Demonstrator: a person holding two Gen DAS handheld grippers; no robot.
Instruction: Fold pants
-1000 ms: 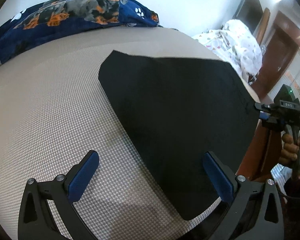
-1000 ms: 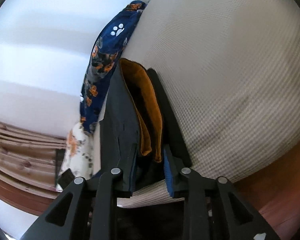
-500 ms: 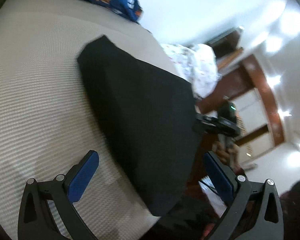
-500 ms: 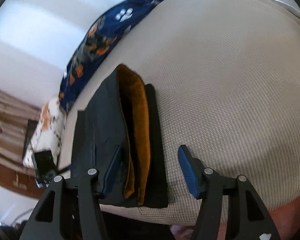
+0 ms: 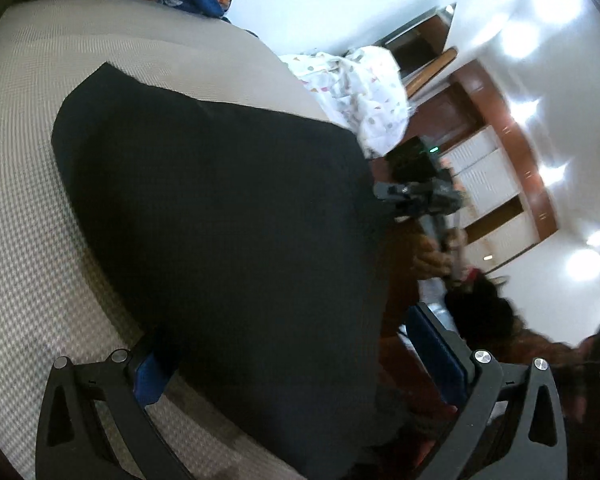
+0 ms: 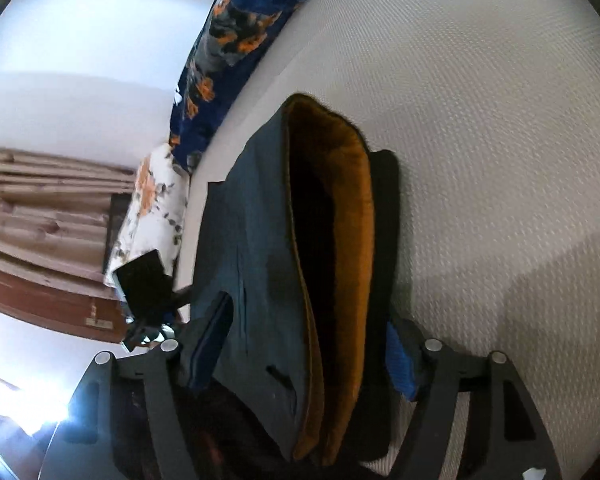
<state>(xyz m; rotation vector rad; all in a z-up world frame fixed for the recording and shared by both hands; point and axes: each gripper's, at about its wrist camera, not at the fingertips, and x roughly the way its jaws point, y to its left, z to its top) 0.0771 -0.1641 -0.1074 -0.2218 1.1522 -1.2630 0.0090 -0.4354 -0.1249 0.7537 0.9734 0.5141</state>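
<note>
The black pants (image 5: pixel 228 224) lie folded on the beige woven bed surface (image 5: pixel 28 168). In the right wrist view the pants (image 6: pixel 268 248) show stacked layers with an orange lining (image 6: pixel 356 200) at the open end. My left gripper (image 5: pixel 292 352) is open, its jaws straddling the near end of the fold. My right gripper (image 6: pixel 312 340) is open, its jaws on either side of the layered end. The right gripper also shows in the left wrist view (image 5: pixel 416 192), at the pants' far right edge.
A dark blue patterned blanket (image 6: pixel 236 40) lies along the far edge by the white wall. A white printed cloth (image 5: pixel 356 88) sits past the bed edge. Wooden cabinets (image 5: pixel 496 168) stand beyond. The bed's edge runs just under both grippers.
My right gripper opened and let go of the layered end, then moved in so its jaws straddle it. My left gripper tilted and moved forward over the pants' near end, still open.
</note>
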